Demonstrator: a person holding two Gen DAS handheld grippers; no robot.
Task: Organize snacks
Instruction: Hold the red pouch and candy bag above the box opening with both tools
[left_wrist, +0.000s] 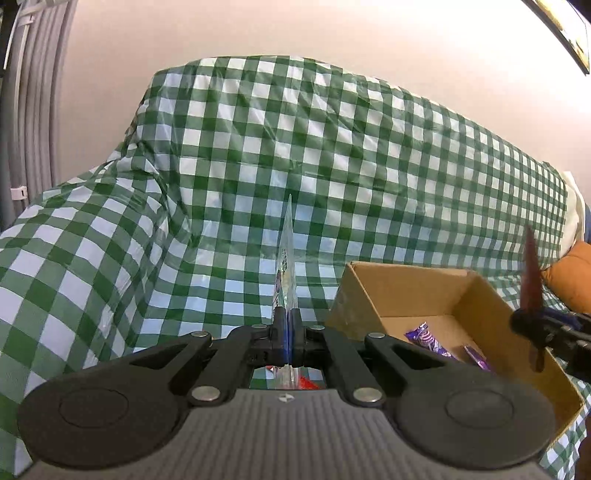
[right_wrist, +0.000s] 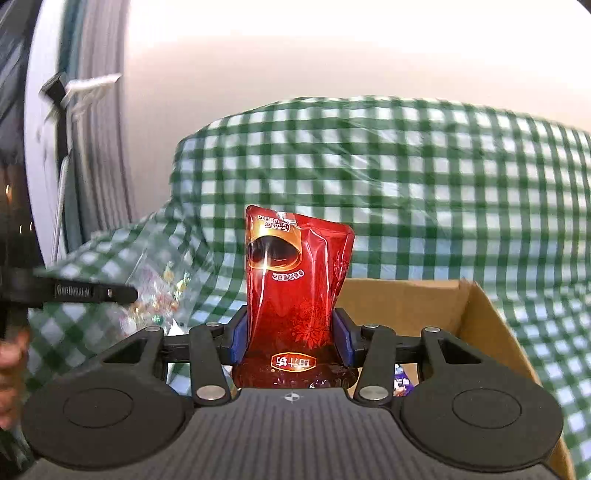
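Note:
My left gripper (left_wrist: 288, 325) is shut on a clear candy bag (left_wrist: 286, 266), seen edge-on and standing up between the fingers; the bag also shows in the right wrist view (right_wrist: 159, 291), held by the left gripper (right_wrist: 129, 294) at the left. My right gripper (right_wrist: 290, 336) is shut on a red snack pouch (right_wrist: 291, 273), held upright beside the open cardboard box (right_wrist: 480, 321). In the left wrist view the red pouch (left_wrist: 532, 291) and right gripper (left_wrist: 535, 326) hover over the box (left_wrist: 388, 291), which holds purple snack packets (left_wrist: 430, 339).
A green-and-white checked cloth (left_wrist: 295, 147) covers the sofa under and behind everything. An orange cushion (left_wrist: 572, 280) lies at the far right. Grey curtains (left_wrist: 33, 92) hang at the left. A red item (left_wrist: 308, 384) lies below the left gripper.

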